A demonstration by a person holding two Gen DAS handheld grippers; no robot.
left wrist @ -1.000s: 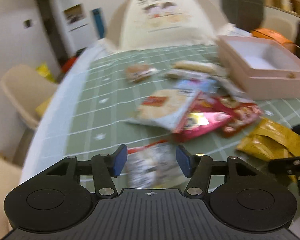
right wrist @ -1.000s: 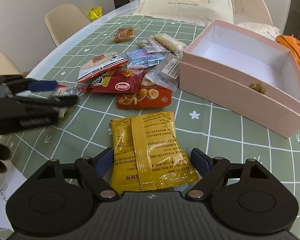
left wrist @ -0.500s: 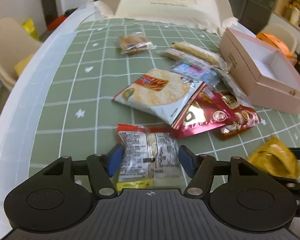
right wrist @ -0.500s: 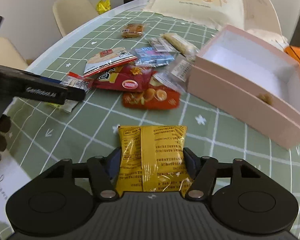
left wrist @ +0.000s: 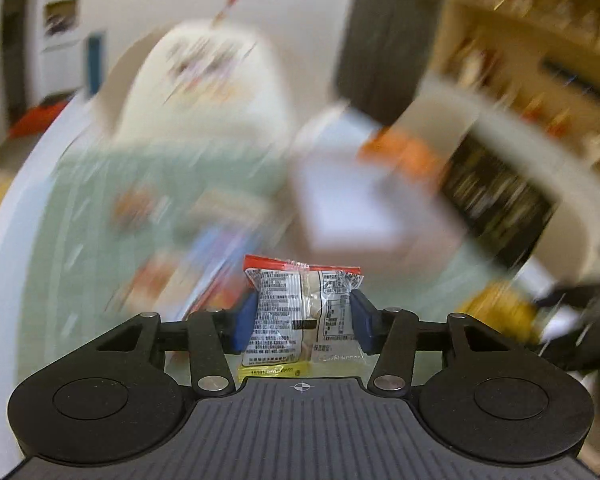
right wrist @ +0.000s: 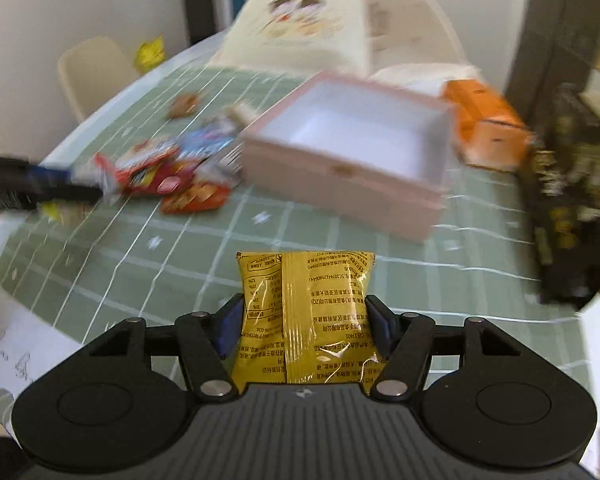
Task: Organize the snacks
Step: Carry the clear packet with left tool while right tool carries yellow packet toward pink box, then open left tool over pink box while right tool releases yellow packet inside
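My left gripper is shut on a clear snack packet with a red top edge and holds it above the table. My right gripper is shut on a yellow snack packet, lifted above the green checked tablecloth. The open pink box stands ahead of the right gripper, with its white inside showing. It appears blurred in the left wrist view. A pile of loose snack packets lies left of the box. The left gripper shows at the left edge of the right wrist view.
An orange box and a dark printed box stand right of the pink box. A cream cushion with a cartoon print is at the table's far end. A beige chair stands left. White paper lies near left.
Both grippers have lifted their packets off the table and swung toward the pink box. The right gripper closed on the yellow packet a second ago; the left closed on its packet since then.
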